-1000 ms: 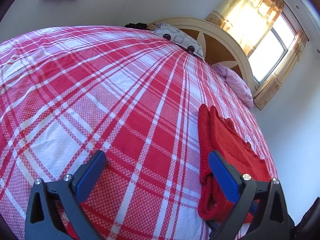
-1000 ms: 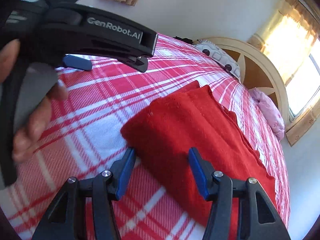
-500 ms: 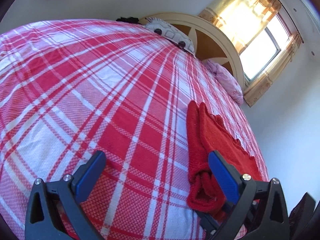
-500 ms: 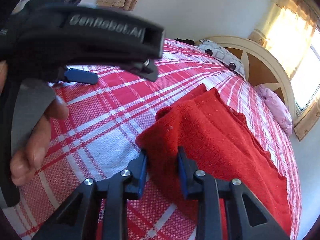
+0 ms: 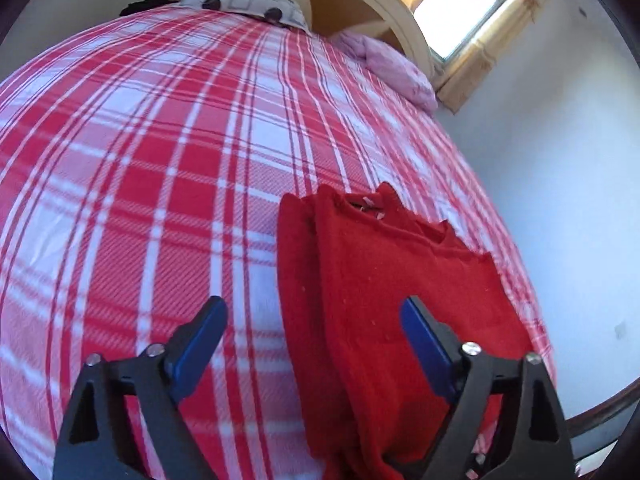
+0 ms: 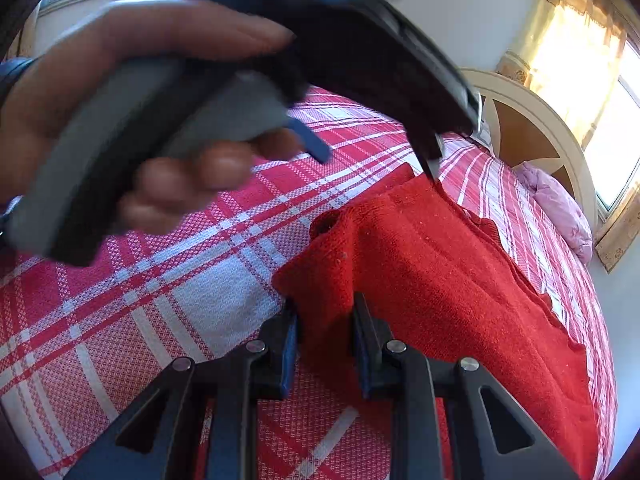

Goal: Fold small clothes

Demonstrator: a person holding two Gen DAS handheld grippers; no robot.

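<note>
From the left wrist camera, the left gripper [image 5: 310, 332] hangs with its jaws wide apart and nothing between them, above the near part of the bed [image 5: 168, 152]. The red sweater [image 5: 384, 288] lies partly folded toward the bed's right edge, its neck opening pointing at the headboard [image 5: 360, 4]. One blue pad overlaps the knit in this view; whether it touches is hard to say. Closing here could snag only the top layer and drag the fold askew. To the left the plaid cover is open; the right edge leaves little room.

From the right wrist camera, the right gripper [image 6: 325, 344] is clamped on the sweater's near left corner, bunching several layers. Lifting could slip a layer free. The left hand [image 6: 132, 120] and its tool crowd the space above, risking a collision.
</note>
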